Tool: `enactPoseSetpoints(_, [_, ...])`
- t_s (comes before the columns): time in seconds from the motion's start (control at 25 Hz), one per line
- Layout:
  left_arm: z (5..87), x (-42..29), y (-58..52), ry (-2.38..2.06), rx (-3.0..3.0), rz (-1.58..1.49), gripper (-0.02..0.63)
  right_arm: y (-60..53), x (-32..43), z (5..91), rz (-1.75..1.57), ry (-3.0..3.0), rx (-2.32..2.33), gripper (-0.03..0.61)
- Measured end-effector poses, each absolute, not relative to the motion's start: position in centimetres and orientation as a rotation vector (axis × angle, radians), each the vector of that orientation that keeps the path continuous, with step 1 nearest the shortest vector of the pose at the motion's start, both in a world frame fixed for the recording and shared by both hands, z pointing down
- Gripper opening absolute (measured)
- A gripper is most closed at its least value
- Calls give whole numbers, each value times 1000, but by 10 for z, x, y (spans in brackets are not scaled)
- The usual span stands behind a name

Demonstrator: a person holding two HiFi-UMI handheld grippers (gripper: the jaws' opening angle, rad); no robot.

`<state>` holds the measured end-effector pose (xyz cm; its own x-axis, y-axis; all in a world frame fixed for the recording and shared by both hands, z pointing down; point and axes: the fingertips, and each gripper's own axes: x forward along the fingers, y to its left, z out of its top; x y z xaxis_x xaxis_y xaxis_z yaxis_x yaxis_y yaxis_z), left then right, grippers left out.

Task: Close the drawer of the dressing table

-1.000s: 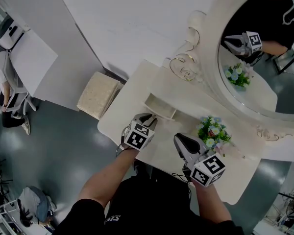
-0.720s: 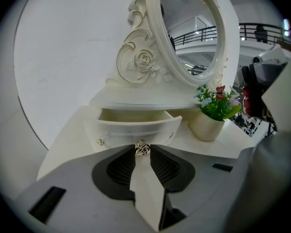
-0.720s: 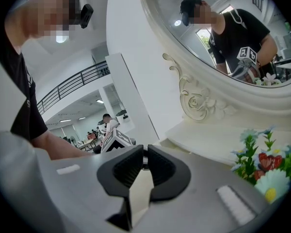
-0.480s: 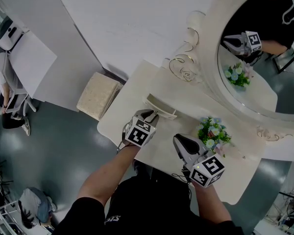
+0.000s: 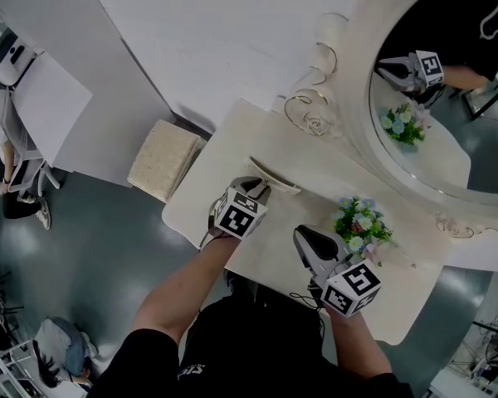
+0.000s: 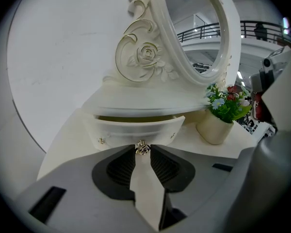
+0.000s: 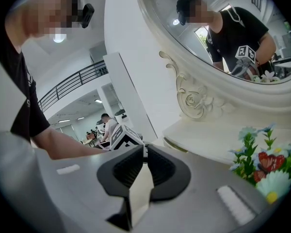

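The dressing table's small cream drawer (image 5: 274,177) stands only a narrow slit out from under the raised shelf. In the left gripper view its curved front (image 6: 136,132) fills the middle, with a small gold knob (image 6: 142,149) at its centre. My left gripper (image 5: 256,191) is right at that front, its jaws (image 6: 142,152) closed on the knob at their very tips. My right gripper (image 5: 303,237) hovers over the tabletop beside the flowers, away from the drawer. Its jaws (image 7: 144,152) are shut with nothing between them.
A pot of artificial flowers (image 5: 361,222) stands on the cream tabletop (image 5: 274,251) just right of the drawer. The big oval mirror (image 5: 432,98) with scrollwork rises behind. A padded stool (image 5: 166,160) sits on the floor at the table's left end.
The left gripper has moved forward toward the mirror, and the drawer has slid in from clearly open to almost flush. The right gripper has stayed still.
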<state>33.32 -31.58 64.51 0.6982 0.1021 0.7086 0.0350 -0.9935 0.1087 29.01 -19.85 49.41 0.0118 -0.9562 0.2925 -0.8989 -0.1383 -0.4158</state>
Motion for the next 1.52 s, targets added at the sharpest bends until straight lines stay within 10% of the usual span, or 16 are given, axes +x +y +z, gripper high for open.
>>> enactPoseSetpoints(1.32, [617, 325, -317, 169, 2935, 1078, 138, -167, 284, 450, -651, 1923, -2304, 37])
enactPoseSetpoints(1.52, [559, 285, -329, 154, 3014, 874, 69, -175, 266, 431, -605, 1936, -2299, 38])
